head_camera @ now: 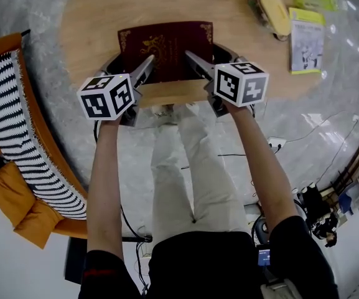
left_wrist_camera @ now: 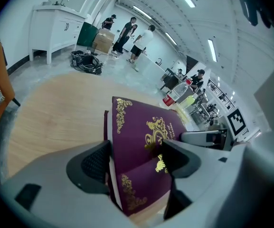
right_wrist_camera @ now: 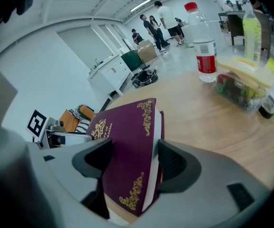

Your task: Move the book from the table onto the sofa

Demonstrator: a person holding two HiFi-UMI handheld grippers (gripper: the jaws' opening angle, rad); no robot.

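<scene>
Two grips, one book (head_camera: 165, 50) — the left gripper (left_wrist_camera: 136, 156) and the right gripper (right_wrist_camera: 133, 159) each pinch the maroon volume beside a near corner, with pads pressed on the front cover and the back. It is held tilted over the near edge of the table (head_camera: 86, 23). The far half is unsupported, so it may sag, splay open or pivot out if the hands drift apart or twist unevenly on the way to the sofa (head_camera: 5, 192) — beyond the table's left edge.

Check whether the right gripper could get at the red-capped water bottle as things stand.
Probably not: the right gripper is shut on the book, so it has no free jaws for the bottle.
</scene>
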